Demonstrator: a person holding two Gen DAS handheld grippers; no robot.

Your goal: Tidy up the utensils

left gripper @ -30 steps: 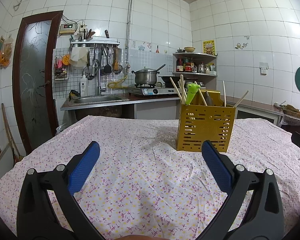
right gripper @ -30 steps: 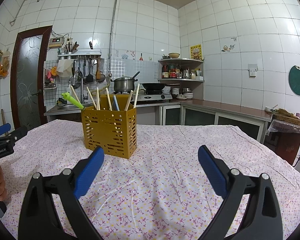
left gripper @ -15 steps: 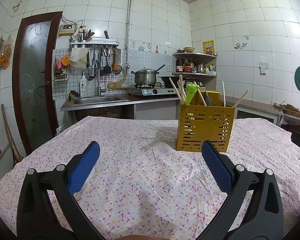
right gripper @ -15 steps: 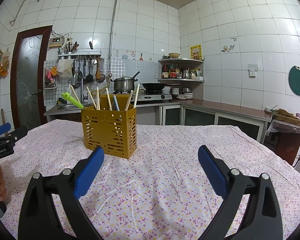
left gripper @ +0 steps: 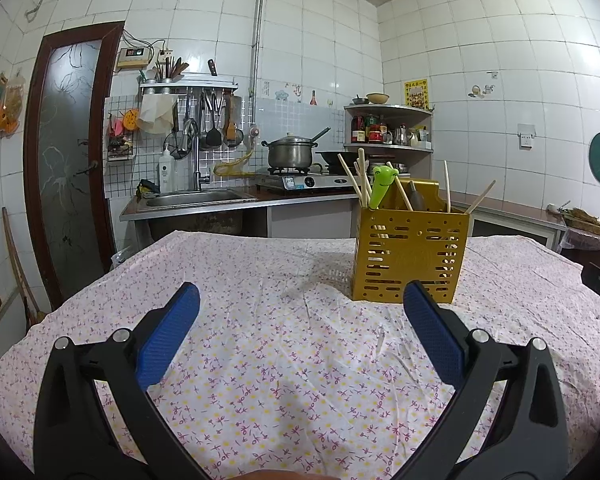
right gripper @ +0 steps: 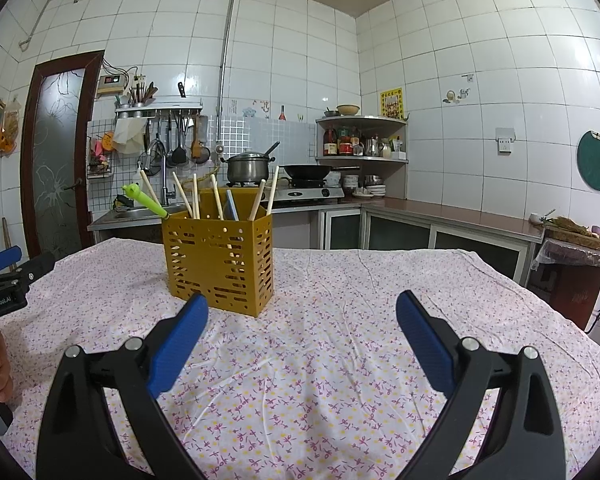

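Note:
A yellow slotted utensil holder (left gripper: pixel 410 258) stands upright on the flowered tablecloth; it also shows in the right wrist view (right gripper: pixel 220 266). Several wooden chopsticks (right gripper: pixel 216 202) and a green frog-headed utensil (left gripper: pixel 381 187) stick out of it; the green one also shows in the right wrist view (right gripper: pixel 145 200). My left gripper (left gripper: pixel 300 296) is open and empty, short of the holder and to its left. My right gripper (right gripper: pixel 300 304) is open and empty, short of the holder and to its right. The left gripper also shows at the left edge of the right wrist view (right gripper: pixel 4 276).
The table (right gripper: pixel 340 360) is covered with a wrinkled flowered cloth. Behind it run a counter with a sink (left gripper: pixel 196 198), a stove with a pot (left gripper: pixel 292 152) and a wok, and a corner shelf (right gripper: pixel 360 140) of bottles.
Nothing has visibly moved; both grippers stay open and still, and the view shifts only slightly.

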